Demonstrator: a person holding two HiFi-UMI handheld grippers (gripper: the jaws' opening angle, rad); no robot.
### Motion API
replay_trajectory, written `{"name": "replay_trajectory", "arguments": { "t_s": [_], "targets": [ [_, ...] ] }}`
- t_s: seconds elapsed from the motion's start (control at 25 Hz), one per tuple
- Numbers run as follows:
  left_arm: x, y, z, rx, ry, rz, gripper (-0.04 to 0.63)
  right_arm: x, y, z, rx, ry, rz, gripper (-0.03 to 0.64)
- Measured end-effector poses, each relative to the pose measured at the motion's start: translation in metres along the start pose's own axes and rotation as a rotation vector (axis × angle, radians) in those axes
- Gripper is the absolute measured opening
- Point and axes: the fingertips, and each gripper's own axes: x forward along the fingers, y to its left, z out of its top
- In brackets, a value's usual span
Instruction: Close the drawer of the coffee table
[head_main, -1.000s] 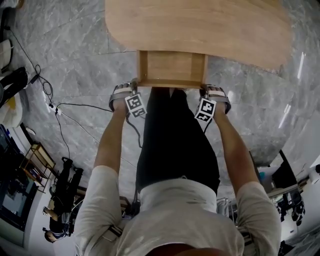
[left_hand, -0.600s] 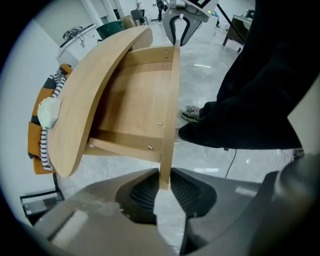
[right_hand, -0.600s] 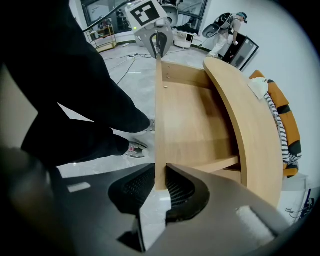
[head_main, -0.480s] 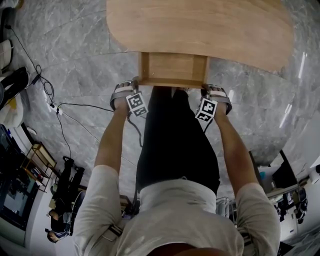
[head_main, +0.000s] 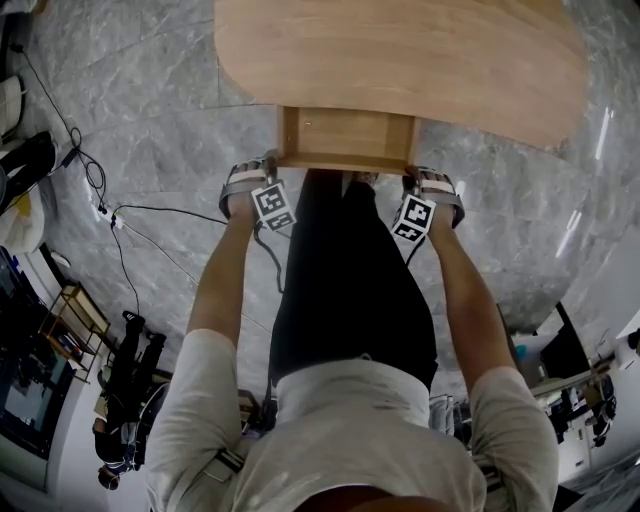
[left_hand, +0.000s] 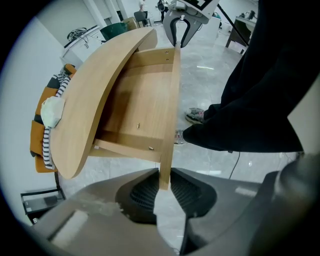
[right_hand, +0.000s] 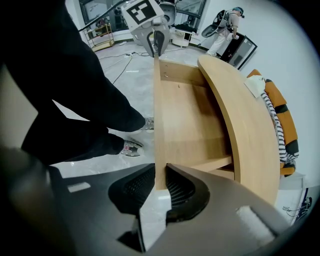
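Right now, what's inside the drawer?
The drawer looks empty: bare wood floor, nothing loose in the visible part. Its rear section is covered by the tabletop, so contents there can't be seen.

The table (head_main: 400, 60) lies ahead of me. The drawer (head_main: 345, 135) sticks out from under its near edge, toward my legs (head_main: 350, 280). My left gripper (head_main: 268, 170) sits at the left end of the drawer's front board and my right gripper (head_main: 412, 180) at the right end. Each has the board's edge between its jaws, pads against it. My legs stand between the two grippers, just before the board, with my shoes (left_hand: 197, 116) on the floor below it. A cable (head_main: 150, 212) runs over the floor to my left, and a rack (head_main: 70, 325) stands farther left. A cushion (right_hand: 280, 120) lies beyond the table's far side.
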Motion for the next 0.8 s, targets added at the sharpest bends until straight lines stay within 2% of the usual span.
{"name": "replay_trajectory", "arguments": {
  "t_s": [0.8],
  "targets": [
    [0.002,0.028,0.011,-0.016,-0.034,0.046,0.097,0.002,-0.038,-0.004,-0.005,0.025,-0.044,0.077]
  ]
}}
